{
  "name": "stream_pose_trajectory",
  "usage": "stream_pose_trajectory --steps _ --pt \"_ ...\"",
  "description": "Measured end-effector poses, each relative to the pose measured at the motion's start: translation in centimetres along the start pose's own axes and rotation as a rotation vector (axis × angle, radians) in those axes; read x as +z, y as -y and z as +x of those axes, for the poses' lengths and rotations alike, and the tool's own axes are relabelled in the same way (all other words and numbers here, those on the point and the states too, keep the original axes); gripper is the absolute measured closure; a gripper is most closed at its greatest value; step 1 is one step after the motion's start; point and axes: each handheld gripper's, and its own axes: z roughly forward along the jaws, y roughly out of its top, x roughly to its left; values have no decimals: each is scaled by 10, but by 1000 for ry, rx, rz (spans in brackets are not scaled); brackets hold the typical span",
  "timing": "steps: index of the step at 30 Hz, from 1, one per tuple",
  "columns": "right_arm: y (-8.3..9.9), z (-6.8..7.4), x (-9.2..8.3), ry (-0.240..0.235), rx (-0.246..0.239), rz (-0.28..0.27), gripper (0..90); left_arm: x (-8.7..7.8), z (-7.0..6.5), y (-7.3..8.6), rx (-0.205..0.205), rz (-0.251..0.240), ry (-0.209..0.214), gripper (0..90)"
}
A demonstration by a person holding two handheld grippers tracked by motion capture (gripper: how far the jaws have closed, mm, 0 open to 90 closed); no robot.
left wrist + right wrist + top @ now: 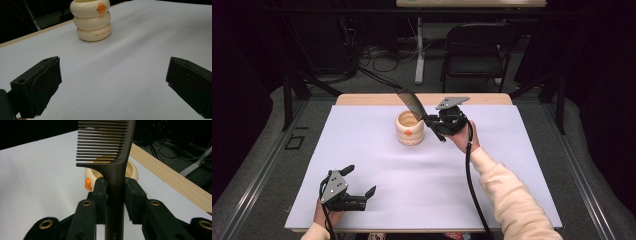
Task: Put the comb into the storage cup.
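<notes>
Idling near the table's near-left corner: left gripper, jaws spread wide, nothing between them, pointing up-table toward the duck-faced holder. Leaving it parked there, well clear of the work.

Clamping a dark comb by the handle just below the teeth: right gripper, jaws mostly closed, pads pressing both flat sides. Showing the comb's toothed end raised and tilted over the cream ringed holder in the high view, handle tail sticking out behind the jaws. Hovering above the holder's right rim, toward the table's far edge, roughly centre.

Sitting upright on the white sheet: holder, orange beak facing the near edge, mouth open and looking empty as far as visible.

Judging the step as dropping the comb into the holder. Doing it well:
- Centring the comb's leading end over the mouth before lowering, not over the rim.
- Bringing the comb closer to vertical, so nothing levers against the wall and tips the holder.
- Lowering slowly; holder looks light and unanchored, so side contact likely shoves it.
- Releasing only once the end is well inside and the comb can lean on the rim.
- Backing out straight up, avoiding snagging the teeth.
</notes>
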Motion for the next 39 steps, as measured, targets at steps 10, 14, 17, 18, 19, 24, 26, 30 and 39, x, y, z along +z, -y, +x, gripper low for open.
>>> stream_pose_trajectory --steps 10,14,17,18,19,24,26,30,39 --pt "-5 -2 2 6 3 -11 720 0 0 0 -2 0 -1 2" --pt "-7 -3 4 8 4 -14 720 0 0 0 -2 1 -1 2" --pt "-9 -3 5 11 6 -16 720 0 0 0 -2 0 -1 2" --pt "-9 -3 5 12 4 -18 720 0 0 0 -2 0 -1 2" --pt "-10 -3 5 13 7 -19 720 0 0 0 -2 0 -1 2" --pt "-12 -4 6 15 8 -21 720 0 0 0 0 0 0 2" --pt "-13 -4 7 16 5 -21 720 0 0 0 0 -1 0 2" --pt "-14 -5 8 19 3 -23 720 0 0 0 0 0 -1 2" --pt "-18 -5 11 19 6 -26 720 0 0 0 0 -1 0 2"
